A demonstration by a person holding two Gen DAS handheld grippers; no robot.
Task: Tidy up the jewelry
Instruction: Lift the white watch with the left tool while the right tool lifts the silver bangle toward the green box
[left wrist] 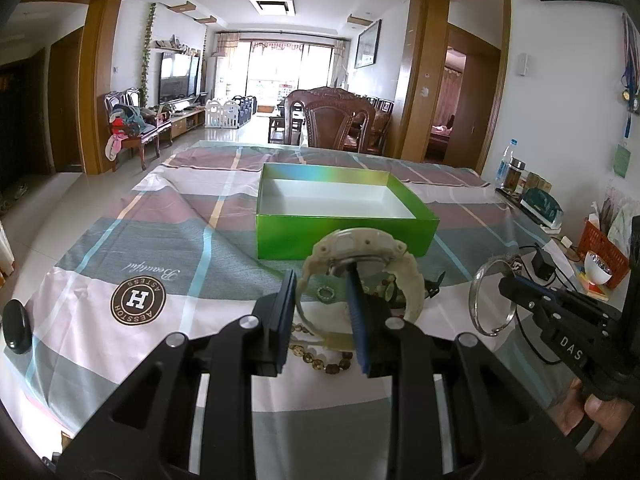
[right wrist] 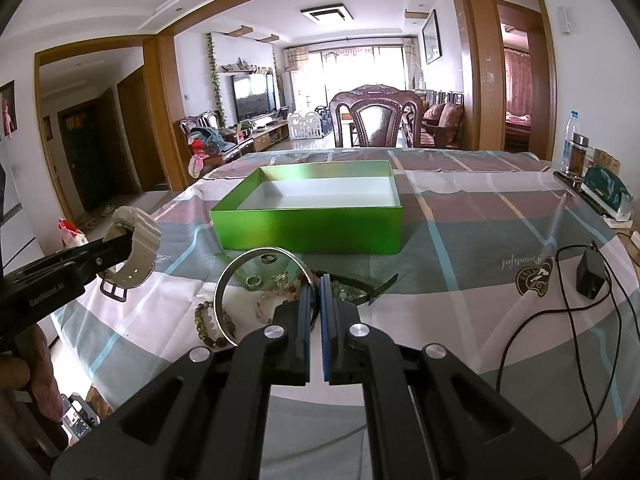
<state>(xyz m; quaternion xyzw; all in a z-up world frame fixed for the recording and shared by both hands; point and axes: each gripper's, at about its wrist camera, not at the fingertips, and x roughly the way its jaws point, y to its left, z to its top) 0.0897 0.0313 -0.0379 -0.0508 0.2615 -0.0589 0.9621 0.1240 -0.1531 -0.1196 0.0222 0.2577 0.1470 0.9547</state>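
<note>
Spread across the surface (right wrist: 460, 224): a plaid cloth in grey, pink and white, the whole scene resting on it. Landmark at centre: green box (right wrist: 308, 228), open-topped, white inside, nothing visible in it from either wrist view.

Just in front of the green box, on the near side: a loose heap of remaining jewelry — beaded bracelet (right wrist: 208, 326), small rings (right wrist: 254, 281), a dark strap (right wrist: 376, 289). Off to the right of the green box, well apart: a black adapter (right wrist: 590, 274) with its cord.

Left hand-held gripper (left wrist: 320, 300), raised in front of the box's near wall: a cream watch (left wrist: 362, 276), one blue pad inside the strap loop, the other outside. Gap between pads looks wide; hard to tell whether clamped on the strap or merely hooked through it. Seen from the right wrist view, hanging from the fingertips above the cloth.

Right hand-held gripper (right wrist: 318, 292), lifted in front of the box and a little right of the watch: clenched on the rim of a silver bangle (right wrist: 256, 296), pads nearly together, the ring standing upright off to the side.

Likely step: carrying both pieces over the near wall and into the box. Best done by lifting clear of the wall before moving forward, keeping the two tools apart, lowering close to the white floor before letting go, and setting the pieces at separate ends. Extra care with the watch: apt to swing or slip if only hooked.
</note>
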